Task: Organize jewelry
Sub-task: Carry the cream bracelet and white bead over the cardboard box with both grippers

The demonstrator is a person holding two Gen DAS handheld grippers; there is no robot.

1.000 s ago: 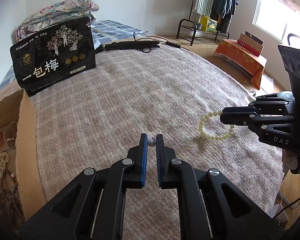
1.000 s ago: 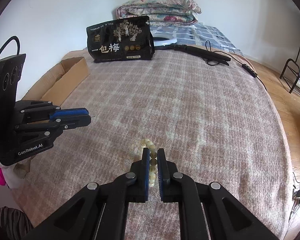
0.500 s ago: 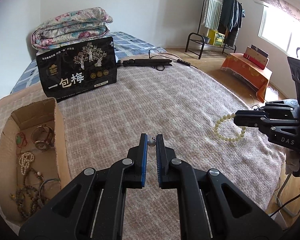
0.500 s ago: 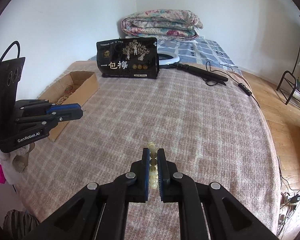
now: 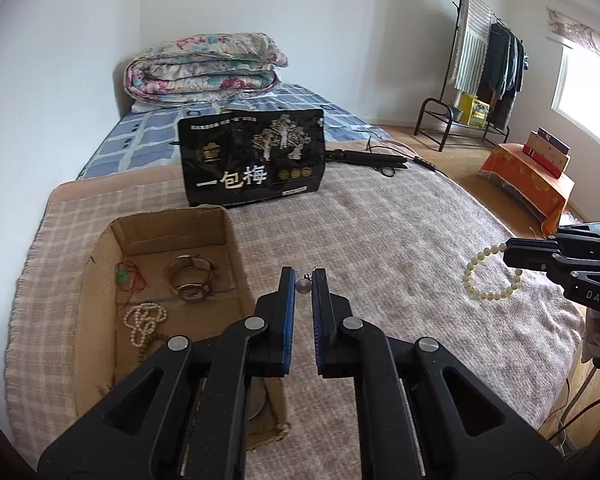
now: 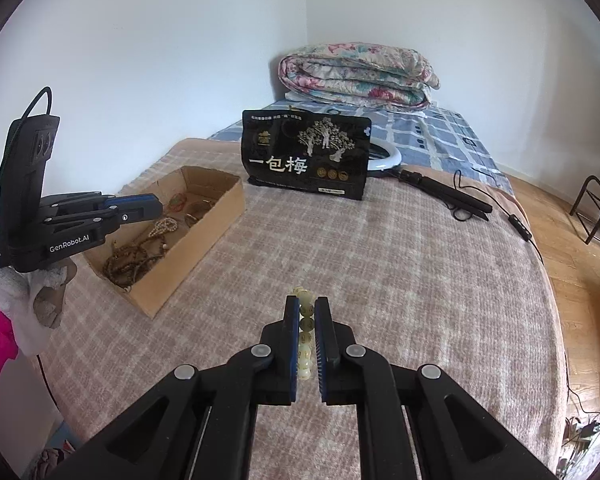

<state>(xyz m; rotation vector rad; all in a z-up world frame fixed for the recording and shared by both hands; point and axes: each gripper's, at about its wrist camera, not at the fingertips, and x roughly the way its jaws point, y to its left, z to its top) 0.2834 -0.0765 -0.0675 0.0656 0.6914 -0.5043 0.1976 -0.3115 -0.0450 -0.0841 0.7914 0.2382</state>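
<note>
The left tool (image 5: 303, 286) pinches a small grey bead pendant (image 5: 302, 285) at its tips, beside the cardboard box (image 5: 230, 240) on the bed. The right tool (image 6: 307, 320) is clamped on a pale bead bracelet (image 5: 490, 274), which hangs clear of the blanket (image 6: 380, 264). Carry each piece fully over the box's open top before letting go (the bracelet swings, so lower it among the jewelry first).

Each wrist camera sat close behind its own fingers and looked forward and downward across the bed (image 5: 400, 240). The left view faced the cardboard box (image 5: 228, 248) at close range. The right view saw that box (image 6: 204, 232) farther off. Both views shared the black bag (image 5: 256, 160) and the folded quilt (image 6: 360, 72).
</note>
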